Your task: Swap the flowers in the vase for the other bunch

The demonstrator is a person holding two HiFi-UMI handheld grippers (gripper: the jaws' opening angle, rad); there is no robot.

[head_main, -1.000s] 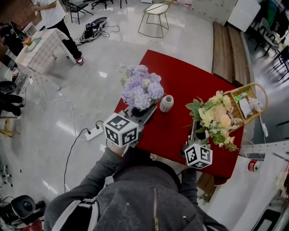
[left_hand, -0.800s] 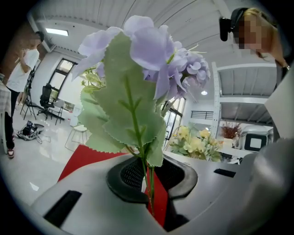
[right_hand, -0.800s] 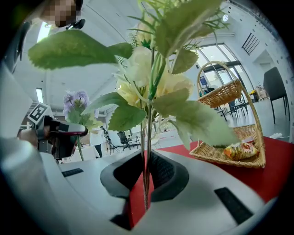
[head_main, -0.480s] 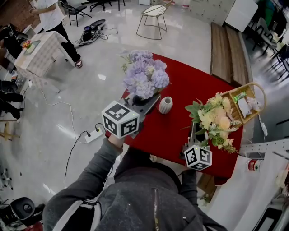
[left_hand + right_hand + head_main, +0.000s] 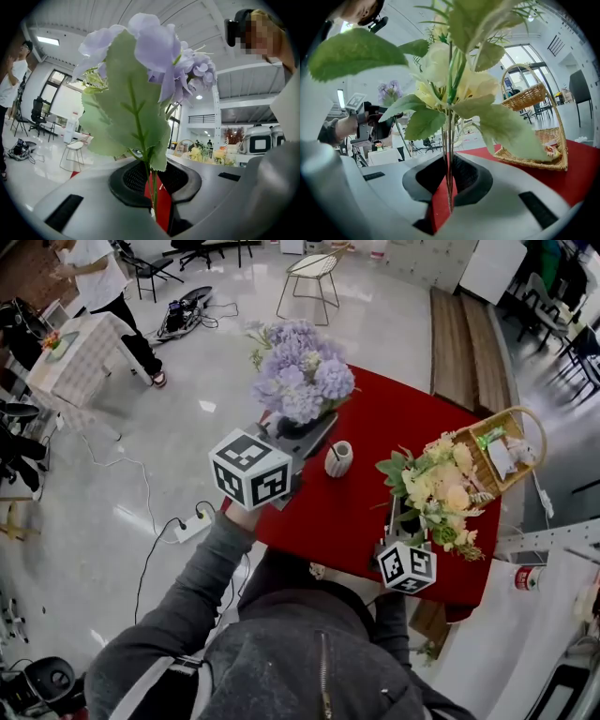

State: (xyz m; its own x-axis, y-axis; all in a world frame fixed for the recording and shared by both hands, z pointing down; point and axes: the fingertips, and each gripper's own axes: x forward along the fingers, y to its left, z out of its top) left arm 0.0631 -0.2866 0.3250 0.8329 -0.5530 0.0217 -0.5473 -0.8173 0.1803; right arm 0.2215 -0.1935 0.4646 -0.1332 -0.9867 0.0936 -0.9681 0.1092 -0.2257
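Observation:
My left gripper (image 5: 298,432) is shut on the stems of the purple bunch (image 5: 300,371), held upright above the red table's (image 5: 403,418) left edge, high over the white vase (image 5: 338,458). Seen from the left gripper, the purple bunch (image 5: 154,51) rises from between the jaws of that gripper (image 5: 152,180). My right gripper (image 5: 400,512) is shut on the stems of the yellow bunch (image 5: 441,484), to the right of the vase. The right gripper view has the yellow bunch (image 5: 450,70) standing between the jaws of that gripper (image 5: 449,180). The vase holds no flowers.
A wicker basket (image 5: 511,451) with packets stands at the table's right edge, also the basket (image 5: 534,126) in the right gripper view. A wire chair (image 5: 314,273), a person (image 5: 98,282) beside a small table (image 5: 70,343) and floor cables (image 5: 141,493) lie beyond.
My left gripper has lifted the purple bunch upward and away from the vase. The right gripper and the yellow bunch have stayed where they were.

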